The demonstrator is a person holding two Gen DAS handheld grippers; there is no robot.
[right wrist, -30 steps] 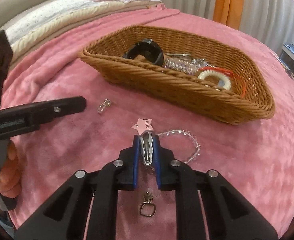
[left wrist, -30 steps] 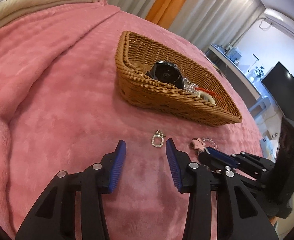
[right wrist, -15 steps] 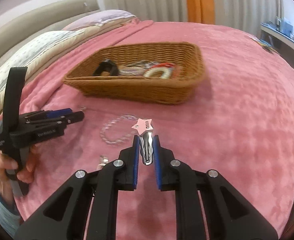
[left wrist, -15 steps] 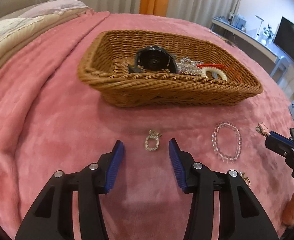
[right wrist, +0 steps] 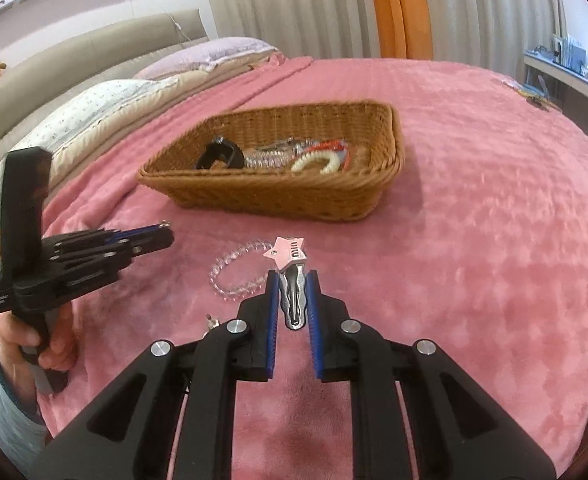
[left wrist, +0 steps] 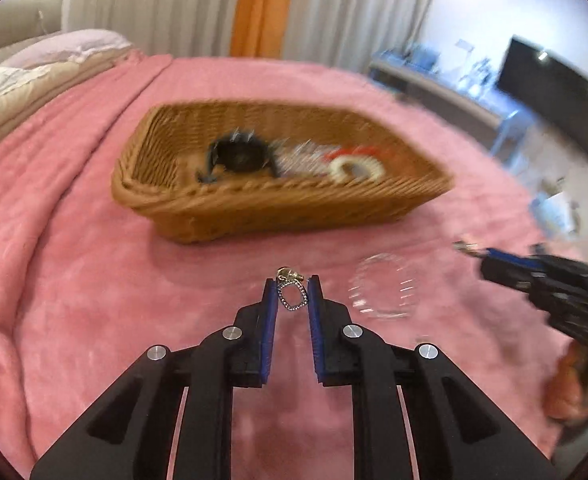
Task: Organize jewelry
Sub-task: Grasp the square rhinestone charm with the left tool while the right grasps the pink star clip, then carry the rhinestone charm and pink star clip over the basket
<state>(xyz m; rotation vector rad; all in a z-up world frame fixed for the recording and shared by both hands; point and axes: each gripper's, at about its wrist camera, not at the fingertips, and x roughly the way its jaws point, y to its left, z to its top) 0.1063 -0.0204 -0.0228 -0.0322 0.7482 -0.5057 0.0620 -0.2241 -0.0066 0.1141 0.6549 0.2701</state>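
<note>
My left gripper (left wrist: 291,294) is shut on a small sparkly square pendant (left wrist: 291,298) and holds it above the pink blanket. My right gripper (right wrist: 291,288) is shut on a silver hair clip with a pink star (right wrist: 287,252). A wicker basket (left wrist: 253,204) lies ahead and holds a black watch (left wrist: 237,156), a white beaded bracelet (left wrist: 356,166) and other pieces; it also shows in the right wrist view (right wrist: 277,196). A clear bead bracelet (right wrist: 233,272) lies on the blanket between the grippers, blurred in the left wrist view (left wrist: 382,290).
A small metal piece (right wrist: 210,320) lies on the blanket by my right gripper's left finger. Pillows (right wrist: 105,108) and a headboard are at the left. A desk (left wrist: 434,84) and a TV (left wrist: 554,92) stand past the bed's right side.
My left gripper has closed on the square pendant and lifted it off the blanket. The right gripper has risen and drawn back slightly, still holding the star clip.
</note>
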